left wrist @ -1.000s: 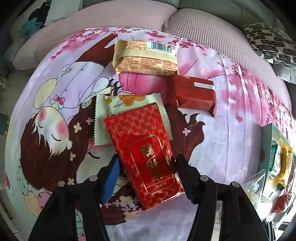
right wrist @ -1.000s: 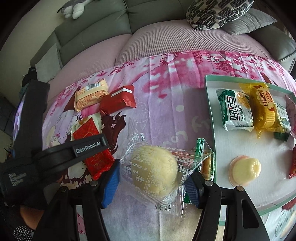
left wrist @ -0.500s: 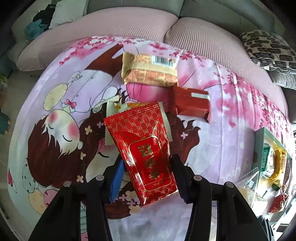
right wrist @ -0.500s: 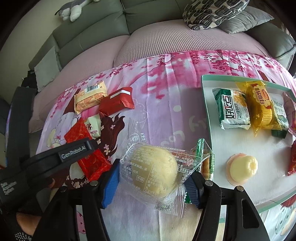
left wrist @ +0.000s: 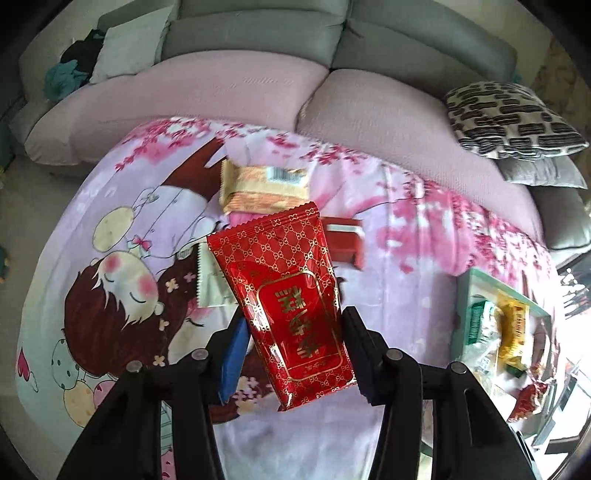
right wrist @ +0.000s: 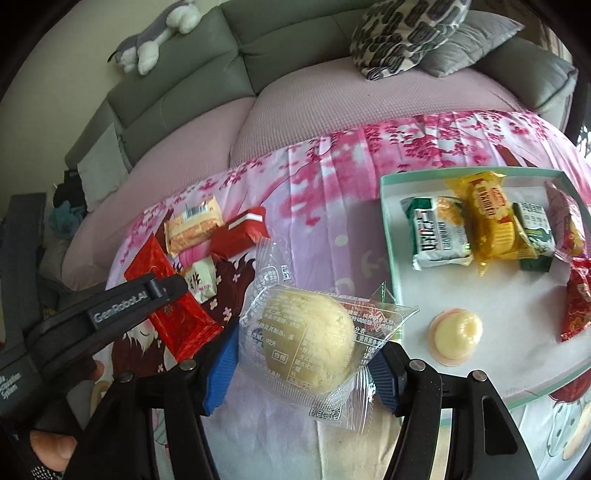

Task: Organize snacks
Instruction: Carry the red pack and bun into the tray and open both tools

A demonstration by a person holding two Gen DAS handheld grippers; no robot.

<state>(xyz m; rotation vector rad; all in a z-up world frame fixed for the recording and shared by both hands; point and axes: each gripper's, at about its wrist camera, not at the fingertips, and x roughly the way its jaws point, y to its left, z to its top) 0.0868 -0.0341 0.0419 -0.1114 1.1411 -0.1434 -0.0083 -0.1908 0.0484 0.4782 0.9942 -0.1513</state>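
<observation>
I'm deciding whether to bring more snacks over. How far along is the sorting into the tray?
Done: the tray already holds several packets and a jelly cup. In hand: the left gripper grips a red packet, and the right gripper grips a clear-wrapped cake. Left on the cloth: an orange biscuit packet, a dark red packet and a cream packet.

A grey sofa [right wrist: 207,74] is curving across the scene ahead of the tool, pink covers [left wrist: 229,92] lying over its seats; a patterned cushion [left wrist: 513,118] is resting ahead-right; a plush toy [right wrist: 155,33] is sprawling along the backrest ahead-left; daylight is glaring in at far right.
</observation>
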